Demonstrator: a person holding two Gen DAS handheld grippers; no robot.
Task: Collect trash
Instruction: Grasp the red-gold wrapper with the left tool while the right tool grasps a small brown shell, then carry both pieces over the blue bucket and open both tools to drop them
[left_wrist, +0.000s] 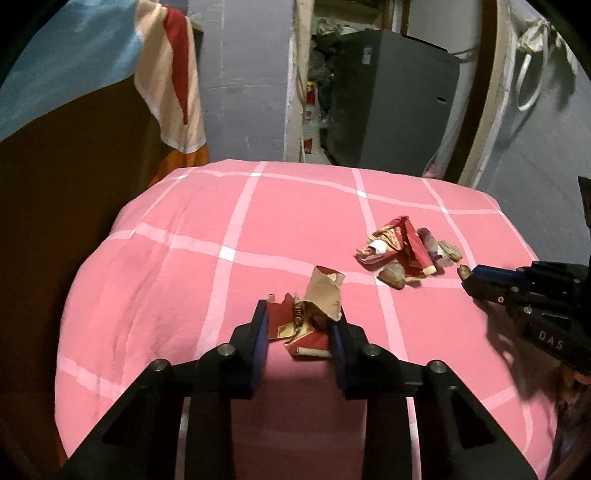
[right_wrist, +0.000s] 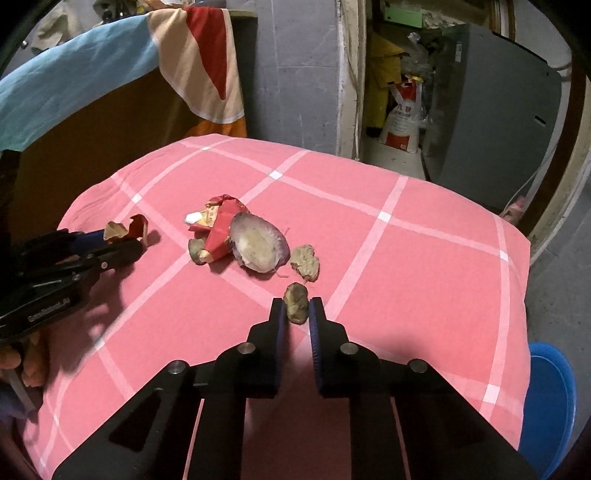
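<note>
Red-and-tan crumpled wrapper sits pinched between left gripper pads.

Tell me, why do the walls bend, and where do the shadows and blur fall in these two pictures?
Left wrist view: fisheye curves the doorframe, corners go black; the right gripper casts a dark shadow on the pink cloth. Right wrist view: same bending; the left gripper looks slightly smeared, its shadow beneath it.
</note>
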